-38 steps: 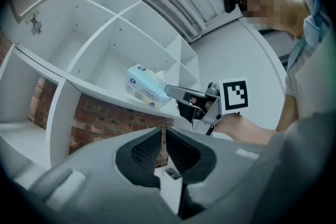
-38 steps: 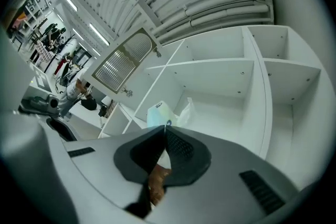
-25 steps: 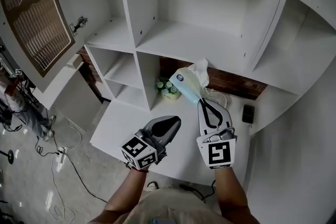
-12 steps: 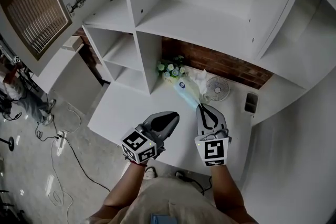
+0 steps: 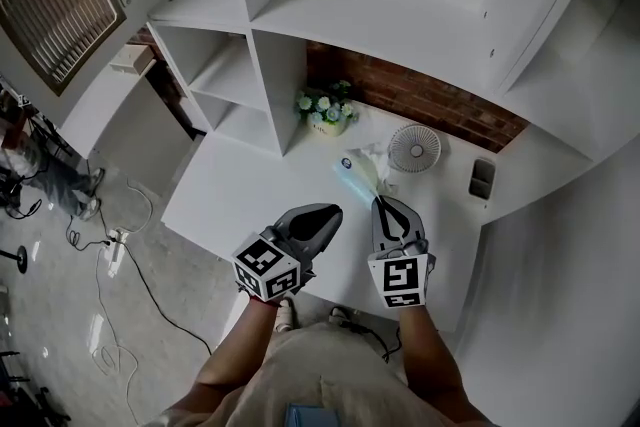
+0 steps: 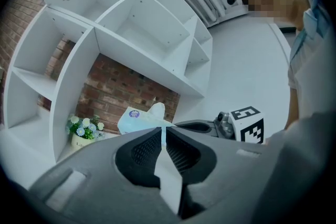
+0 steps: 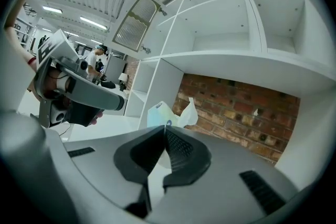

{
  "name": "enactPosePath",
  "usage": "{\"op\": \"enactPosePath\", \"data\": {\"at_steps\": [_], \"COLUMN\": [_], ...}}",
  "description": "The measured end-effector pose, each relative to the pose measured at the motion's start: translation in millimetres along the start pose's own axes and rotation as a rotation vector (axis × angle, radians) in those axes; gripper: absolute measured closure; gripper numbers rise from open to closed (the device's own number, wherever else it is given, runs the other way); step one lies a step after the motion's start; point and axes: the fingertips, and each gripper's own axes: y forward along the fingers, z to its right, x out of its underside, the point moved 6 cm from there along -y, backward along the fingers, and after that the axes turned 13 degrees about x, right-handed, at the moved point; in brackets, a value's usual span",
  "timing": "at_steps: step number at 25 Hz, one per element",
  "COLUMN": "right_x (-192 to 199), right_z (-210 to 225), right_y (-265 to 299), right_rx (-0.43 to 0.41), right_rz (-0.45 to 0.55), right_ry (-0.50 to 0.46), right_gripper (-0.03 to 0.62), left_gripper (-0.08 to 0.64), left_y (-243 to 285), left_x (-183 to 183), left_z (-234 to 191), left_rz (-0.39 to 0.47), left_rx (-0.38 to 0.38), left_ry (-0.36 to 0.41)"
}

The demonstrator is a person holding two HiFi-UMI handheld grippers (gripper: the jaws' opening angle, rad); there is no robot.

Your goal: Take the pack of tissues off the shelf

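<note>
A person standing at a white desk [image 5: 225,210] grips a pack of tissues [image 5: 357,172] by its near edge in the closed jaws of the right gripper [image 5: 379,202]. The pack is clear of the empty white shelf unit [image 5: 400,20] and juts out from the jaw tips above the desk's back half. Whether it touches the surface cannot be told. A loose tissue sticks up from the pack's far end.

The pack sits between a small pot of flowers [image 5: 326,108] to its left and a little round desk fan [image 5: 414,148] to its right, apart from both. A small dark box [image 5: 482,177] stands beyond the fan, by the right-hand upright. A brick wall [image 5: 430,103] closes off the back of the desk beneath the lowest shelf.

The left gripper [image 5: 334,211] is just beside the right, its jaws pressed together with nothing between them, its tip short of the pack. The stretch of desk from the flowers to the front edge lies bare. To the left, the desk ends above a floor strewn with cables [image 5: 112,260].
</note>
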Motion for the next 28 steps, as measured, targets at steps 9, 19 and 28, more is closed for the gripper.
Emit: {"op": "enactPosePath", "data": {"at_steps": [9,19,28], "right_x": [45.6,100.9,151.5], "right_z": [-12.0,-29.9,-46.3], "right_y": [7.9,17.0,27.7], "right_rx": [-0.03,-0.072,-0.07], "right_rz": [-0.089,-0.191,-0.272], "right_ry": [0.0,-0.022,-0.053], "right_gripper": [0.575,0.575,0.575], "left_gripper": [0.548,0.548,0.548], "left_y": [8.2,12.5,11.5], "left_x": [36.8,83.0,113.9], "left_z": [-3.5,-11.5,-15.7], "left_rz": [-0.061,-0.146,-0.201], "left_rx": [-0.015,-0.036,-0.045], "left_ry": [-0.053,-0.123,-0.174]}}
